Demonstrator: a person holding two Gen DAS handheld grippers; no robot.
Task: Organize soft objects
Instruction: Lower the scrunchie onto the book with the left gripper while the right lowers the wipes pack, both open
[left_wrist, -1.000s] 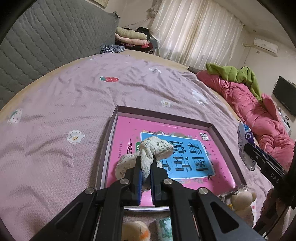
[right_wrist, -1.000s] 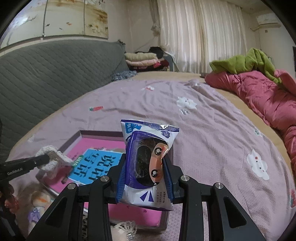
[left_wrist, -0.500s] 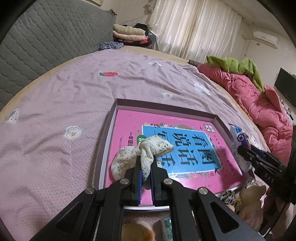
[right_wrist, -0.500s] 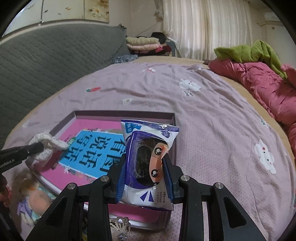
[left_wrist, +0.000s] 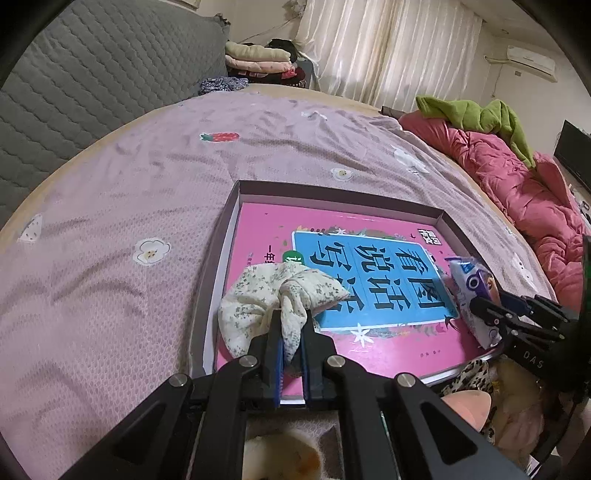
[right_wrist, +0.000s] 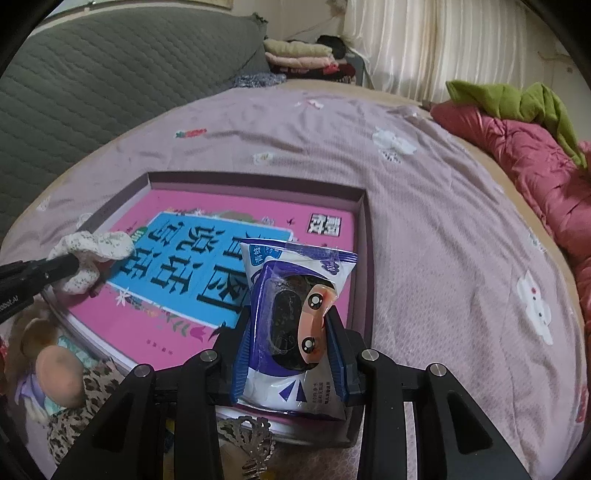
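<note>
Both loads hang over the shallow box (left_wrist: 441, 216) on the bed — left gripper (left_wrist: 291, 339) pinched on the floral cloth (left_wrist: 273, 295), right gripper (right_wrist: 291, 332) clamped on the snack packet (right_wrist: 295, 314) — I'd lower till they touch before letting go.

So there's a shallow box (left_wrist: 221, 258) sitting on the bedsheet (left_wrist: 110, 229), with a big book (left_wrist: 369, 280) lying flat inside it. A floral cloth (left_wrist: 280, 295) rests on the book's near left corner, and a snack packet (right_wrist: 295, 317) is over its near right side. Stuffed toys (right_wrist: 55, 373) are piled just in front of the box. A bunched quilt (left_wrist: 517, 177) runs along the bed's right edge, folded clothes (left_wrist: 258, 61) way behind.
</note>
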